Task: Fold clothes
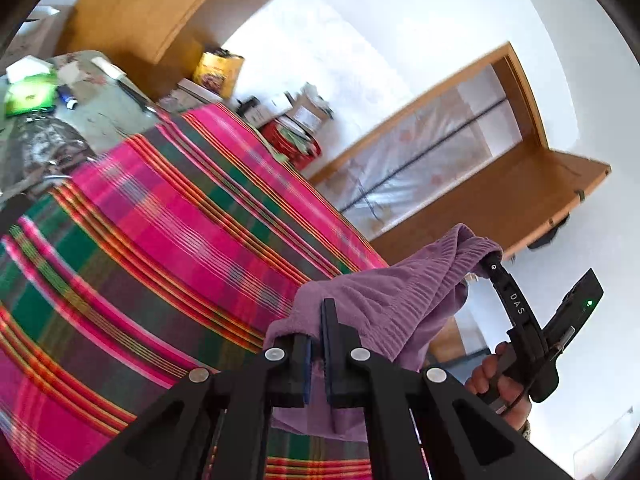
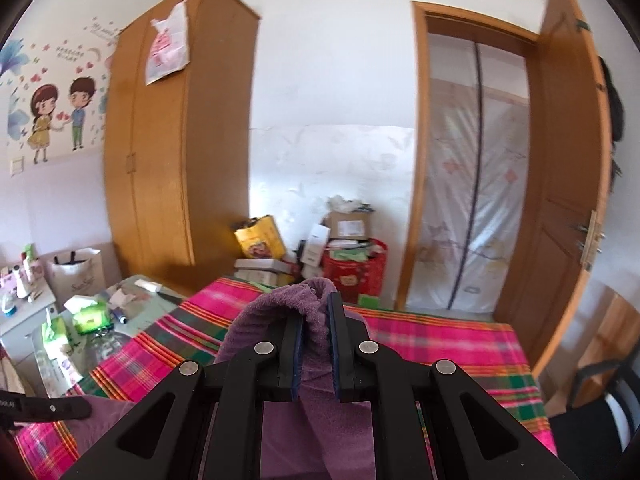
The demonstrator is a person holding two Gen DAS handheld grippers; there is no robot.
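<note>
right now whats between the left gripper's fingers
A fold of the purple garment is pinched between the left gripper fingers, shown in the left wrist view.

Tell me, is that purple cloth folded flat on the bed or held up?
Held up. The purple cloth is bunched and pinched in both the right gripper and the left gripper, hanging above the plaid bed.

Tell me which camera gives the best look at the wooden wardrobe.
The right wrist view. There the wardrobe stands upright, both doors visible down to the bedside clutter, a plastic bag hung near its top. The left wrist view catches only a tilted, blurred slab of it at the upper left, cut off by the frame edge.
</note>
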